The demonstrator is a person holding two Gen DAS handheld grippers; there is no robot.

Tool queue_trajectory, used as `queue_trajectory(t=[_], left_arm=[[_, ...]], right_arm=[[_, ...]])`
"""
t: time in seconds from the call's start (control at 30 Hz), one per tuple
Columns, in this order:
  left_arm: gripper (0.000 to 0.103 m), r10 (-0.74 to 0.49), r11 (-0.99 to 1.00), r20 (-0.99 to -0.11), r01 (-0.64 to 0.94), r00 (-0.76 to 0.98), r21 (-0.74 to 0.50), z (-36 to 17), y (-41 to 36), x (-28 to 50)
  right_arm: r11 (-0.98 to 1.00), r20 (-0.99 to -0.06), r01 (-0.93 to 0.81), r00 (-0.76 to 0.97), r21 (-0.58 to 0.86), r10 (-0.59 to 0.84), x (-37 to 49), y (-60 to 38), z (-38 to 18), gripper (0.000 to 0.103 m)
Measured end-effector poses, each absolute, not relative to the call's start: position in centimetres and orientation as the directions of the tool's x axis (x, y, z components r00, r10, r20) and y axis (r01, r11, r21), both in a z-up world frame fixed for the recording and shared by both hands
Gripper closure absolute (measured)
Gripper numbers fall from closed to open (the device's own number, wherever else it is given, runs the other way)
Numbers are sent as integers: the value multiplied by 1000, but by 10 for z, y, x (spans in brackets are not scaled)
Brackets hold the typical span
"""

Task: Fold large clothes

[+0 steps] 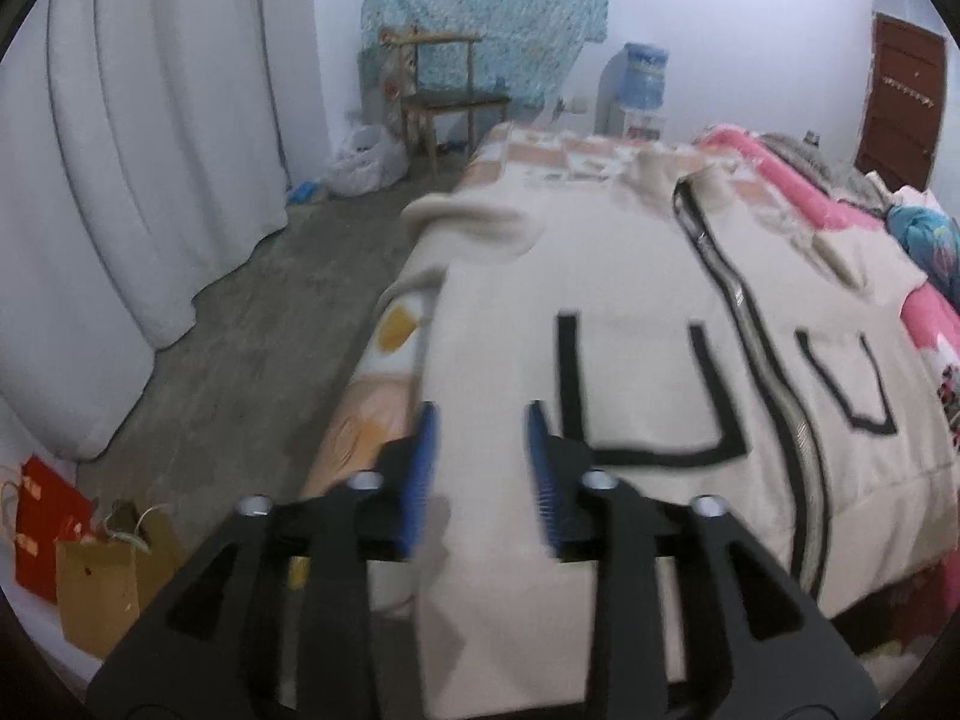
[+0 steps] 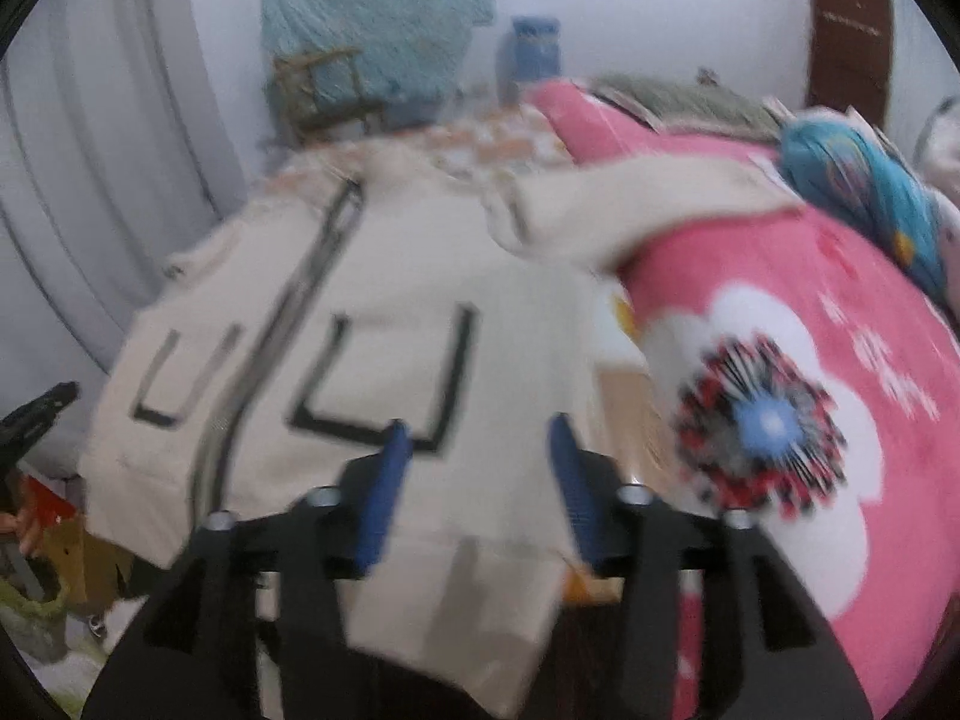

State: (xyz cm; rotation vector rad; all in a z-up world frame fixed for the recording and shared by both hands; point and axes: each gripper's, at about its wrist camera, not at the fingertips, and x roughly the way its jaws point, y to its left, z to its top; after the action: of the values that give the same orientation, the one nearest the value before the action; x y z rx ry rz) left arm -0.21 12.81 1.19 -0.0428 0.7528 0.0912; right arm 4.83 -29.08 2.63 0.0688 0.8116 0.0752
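Left wrist: both hand-held grippers, left hand-held gripper [image 1: 483,420] and right hand-held gripper [image 2: 480,432], gape empty above jacket [image 1: 630,300]; hem overhanging bed [image 1: 372,396] may slide off.

Counted one cream zip-up jacket [image 1: 630,312] spread on one bed [image 1: 384,372], with two black-outlined pockets [image 1: 636,396] on its front. Saw two grippers — left gripper [image 1: 483,474], right gripper [image 2: 480,492]. Found one pink flowered blanket [image 2: 810,312], one wooden chair [image 1: 450,102], one water dispenser [image 1: 639,90], one brown door [image 1: 903,102] — plus two paper bags [image 1: 114,588] on the floor.
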Motion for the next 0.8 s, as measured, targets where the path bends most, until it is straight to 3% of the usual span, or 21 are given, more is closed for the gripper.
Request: queue_trajectory(t=[0.1,0.13,0.27,0.57,0.67,0.8], left_arm=[[50,42,997,-684,-78,728,-21,15,112,20],[38,32,998,-687,-65,726,-22,13,104,29],[22,45,999,-723,-51,689,14,-5,80,70],[16,150,988,-804,-51,576,148,-51,57,121],[9,165,986,-793,-74,586,150,-54,58,120],[8,147,989,-807,-91,572,116,-55,64,122]], right_arm=[[991,-730,-88,670,100,133,77,-262,21,33],[989,-737,-106,660,102,147,89,-251,17,29],[984,-781,-149,602,96,167,141,-210,-10,20],[992,-845,-126,531,3,70,201,-171,-56,13],[991,-851,-132,523,-19,53,203,-169,-66,7],[990,-840,-138,540,-21,58,203,-171,-67,7]])
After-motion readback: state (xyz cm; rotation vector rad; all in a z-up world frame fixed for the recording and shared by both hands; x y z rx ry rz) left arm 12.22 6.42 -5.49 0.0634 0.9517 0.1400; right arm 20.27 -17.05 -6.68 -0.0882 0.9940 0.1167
